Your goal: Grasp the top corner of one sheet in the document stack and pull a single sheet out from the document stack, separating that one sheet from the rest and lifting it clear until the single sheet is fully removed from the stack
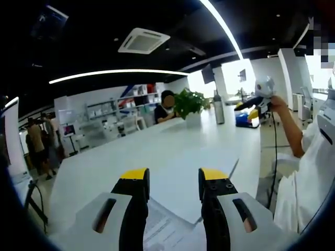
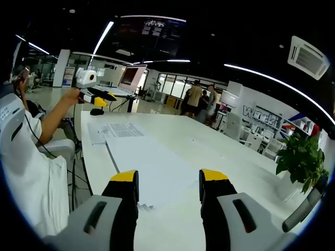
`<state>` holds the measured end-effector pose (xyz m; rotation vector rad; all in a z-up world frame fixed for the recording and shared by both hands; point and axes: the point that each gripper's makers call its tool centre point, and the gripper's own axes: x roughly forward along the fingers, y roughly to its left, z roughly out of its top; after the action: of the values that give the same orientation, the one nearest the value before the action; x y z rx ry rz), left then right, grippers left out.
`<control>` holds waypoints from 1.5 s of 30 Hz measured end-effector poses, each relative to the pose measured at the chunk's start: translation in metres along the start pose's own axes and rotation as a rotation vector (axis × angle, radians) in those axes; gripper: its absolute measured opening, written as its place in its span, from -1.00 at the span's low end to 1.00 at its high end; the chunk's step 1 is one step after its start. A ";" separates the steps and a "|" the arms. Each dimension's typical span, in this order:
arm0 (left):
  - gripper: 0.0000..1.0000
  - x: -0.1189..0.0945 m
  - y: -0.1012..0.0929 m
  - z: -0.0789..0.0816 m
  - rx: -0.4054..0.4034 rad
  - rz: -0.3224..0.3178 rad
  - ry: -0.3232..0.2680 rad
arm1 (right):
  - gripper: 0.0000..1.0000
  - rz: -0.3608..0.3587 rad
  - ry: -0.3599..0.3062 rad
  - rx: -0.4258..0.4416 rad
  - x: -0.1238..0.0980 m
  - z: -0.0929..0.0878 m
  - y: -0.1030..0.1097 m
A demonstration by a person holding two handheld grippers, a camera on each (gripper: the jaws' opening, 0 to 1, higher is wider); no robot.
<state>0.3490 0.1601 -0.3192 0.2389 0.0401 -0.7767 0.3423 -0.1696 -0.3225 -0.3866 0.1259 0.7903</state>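
Note:
My left gripper [image 1: 174,178] hangs open over a white table [image 1: 157,151], its yellow-tipped jaws apart with nothing between them. Below the gap lies a printed sheet [image 1: 165,226] flat on the table. My right gripper [image 2: 169,180] is open too, low above the table. Just ahead of its jaws lies a large blank white sheet [image 2: 152,164], its near edge under the jaw tips. Farther along the table rests a printed sheet [image 2: 115,129]. Whether more sheets lie under either one, I cannot tell.
A person in a white shirt [image 1: 309,172] [image 2: 26,157] sits at the table's edge, one hand raised and holding another gripper device [image 1: 263,89] [image 2: 86,79]. A potted plant [image 1: 189,104] [image 2: 299,157] and a grey bottle [image 1: 218,108] stand on the table. More people [image 2: 201,102] stand beyond.

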 end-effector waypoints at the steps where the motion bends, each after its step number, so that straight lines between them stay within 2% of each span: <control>1: -0.23 0.000 0.000 0.000 0.000 -0.001 0.000 | -0.08 0.000 0.000 0.000 0.000 0.000 0.000; 17: -0.23 0.002 -0.004 0.000 0.009 -0.010 0.001 | -0.08 0.000 -0.002 0.000 -0.001 0.000 0.000; 45: -0.24 0.019 -0.025 -0.006 0.034 -0.058 0.021 | -0.08 0.005 0.004 -0.001 0.000 -0.003 0.002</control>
<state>0.3454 0.1311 -0.3320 0.2792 0.0543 -0.8328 0.3411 -0.1693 -0.3256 -0.3888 0.1309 0.7948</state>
